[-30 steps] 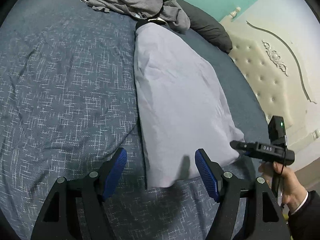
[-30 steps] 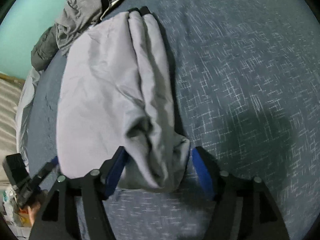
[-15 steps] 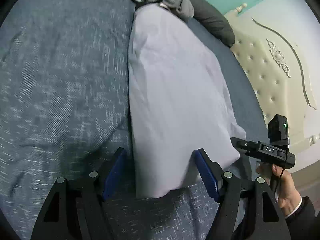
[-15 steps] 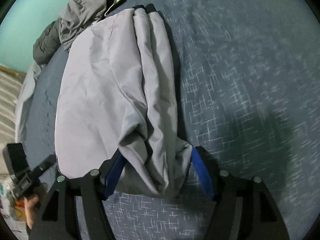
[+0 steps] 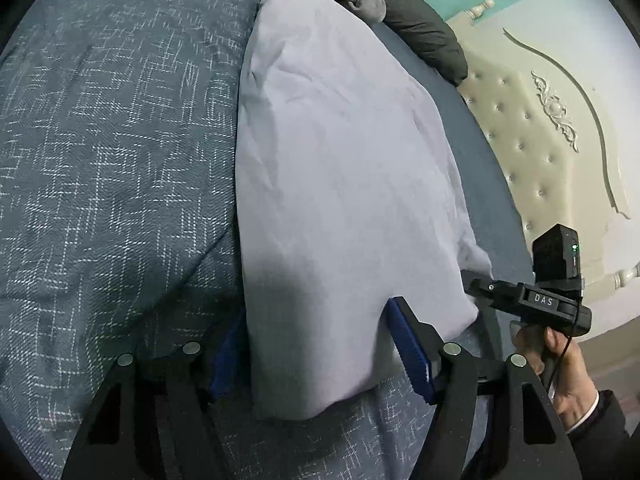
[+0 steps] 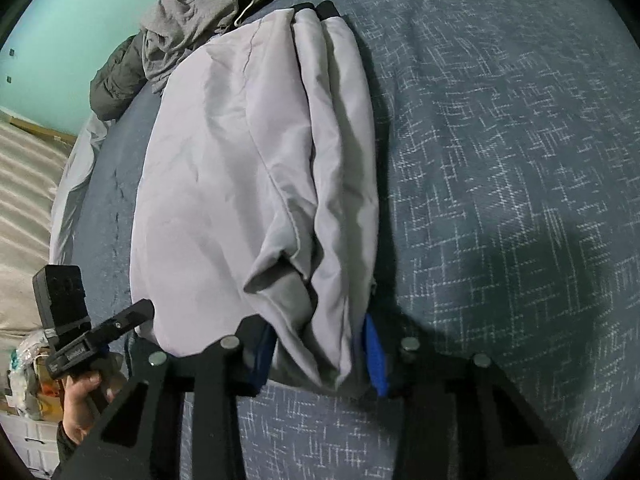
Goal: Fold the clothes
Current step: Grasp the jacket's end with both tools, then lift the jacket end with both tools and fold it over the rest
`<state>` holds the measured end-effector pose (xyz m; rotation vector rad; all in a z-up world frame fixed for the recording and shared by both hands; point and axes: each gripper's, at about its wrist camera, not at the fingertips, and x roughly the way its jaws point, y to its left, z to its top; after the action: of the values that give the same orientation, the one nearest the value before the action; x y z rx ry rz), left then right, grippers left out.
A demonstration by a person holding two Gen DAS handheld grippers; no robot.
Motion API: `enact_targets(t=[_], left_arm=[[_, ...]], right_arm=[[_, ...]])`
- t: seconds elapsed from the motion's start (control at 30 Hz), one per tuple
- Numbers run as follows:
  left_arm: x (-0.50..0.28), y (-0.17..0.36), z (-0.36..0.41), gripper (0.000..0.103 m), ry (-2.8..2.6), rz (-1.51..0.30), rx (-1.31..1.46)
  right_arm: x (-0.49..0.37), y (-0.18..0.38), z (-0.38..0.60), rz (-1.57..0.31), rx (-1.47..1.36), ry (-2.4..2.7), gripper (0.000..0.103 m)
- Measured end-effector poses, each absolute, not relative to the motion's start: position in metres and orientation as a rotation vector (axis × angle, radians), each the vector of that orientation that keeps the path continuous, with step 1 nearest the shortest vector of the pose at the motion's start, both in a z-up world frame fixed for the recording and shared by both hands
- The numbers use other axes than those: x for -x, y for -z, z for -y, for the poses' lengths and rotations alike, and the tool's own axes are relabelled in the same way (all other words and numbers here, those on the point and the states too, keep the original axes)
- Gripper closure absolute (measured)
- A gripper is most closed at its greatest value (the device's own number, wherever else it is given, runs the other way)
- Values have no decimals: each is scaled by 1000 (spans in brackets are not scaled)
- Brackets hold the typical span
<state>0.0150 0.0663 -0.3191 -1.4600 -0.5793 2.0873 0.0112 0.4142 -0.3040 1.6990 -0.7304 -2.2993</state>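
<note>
Both grippers are taking hold of the near hem of the pale grey garment before a fold. The right gripper is closing on bunched hem cloth; the left gripper stands wide, closing slightly, astride the hem's corner. Next, I judge, both lift toward the garment's far end, which lies by the grey clothes pile on the bed.

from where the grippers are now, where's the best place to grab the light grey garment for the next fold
Take the light grey garment by its two near-end corners, coming in low from the near edge. It lies long and narrow on the bed cover, so that end lifts evenly. The left gripper straddles one corner; the right gripper is closing on the bunched layers, which gives a thick hold.
</note>
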Motion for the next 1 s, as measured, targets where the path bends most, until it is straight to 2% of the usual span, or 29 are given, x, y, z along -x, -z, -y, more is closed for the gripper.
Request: enact_targets(t=[0.13, 0.17, 0.23, 0.33, 0.5, 0.6, 0.67, 0.7, 0.8, 0.87, 1.0], left_arm=[[-15, 315, -72, 39, -2100, 541, 1451], [-15, 313, -73, 43, -2104, 528, 1447], [-15, 307, -74, 46, -2115, 500, 1433], [-14, 309, -75, 46, -2117, 499, 1431], [-13, 313, -76, 44, -2094, 509, 1436], [-12, 313, -76, 43, -2092, 506, 1431], [-13, 310, -78, 45, -2105, 485, 1423], [-14, 307, -80, 47, -2118, 465, 1416], [-21, 292, -88, 58, -2174, 363, 1371], [-25, 280, -90, 64, -2195, 337, 1337], [-33, 256, -95, 67, -2212, 317, 1288]], right_arm=[[-14, 301, -411, 713, -1674, 2308, 58], [-15, 301, -410, 707, -1667, 2311, 62], [-15, 295, -405, 696, -1639, 2318, 71], [-13, 291, -404, 677, -1612, 2333, 72], [-17, 312, -415, 798, -1647, 2270, 55], [-26, 311, -420, 781, -1630, 2283, 55], [-27, 310, -418, 749, -1620, 2303, 61], [-28, 307, -417, 741, -1615, 2312, 68], [-31, 295, -412, 675, -1585, 2357, 81], [-32, 285, -407, 620, -1557, 2384, 84], [-34, 266, -405, 556, -1487, 2409, 88]])
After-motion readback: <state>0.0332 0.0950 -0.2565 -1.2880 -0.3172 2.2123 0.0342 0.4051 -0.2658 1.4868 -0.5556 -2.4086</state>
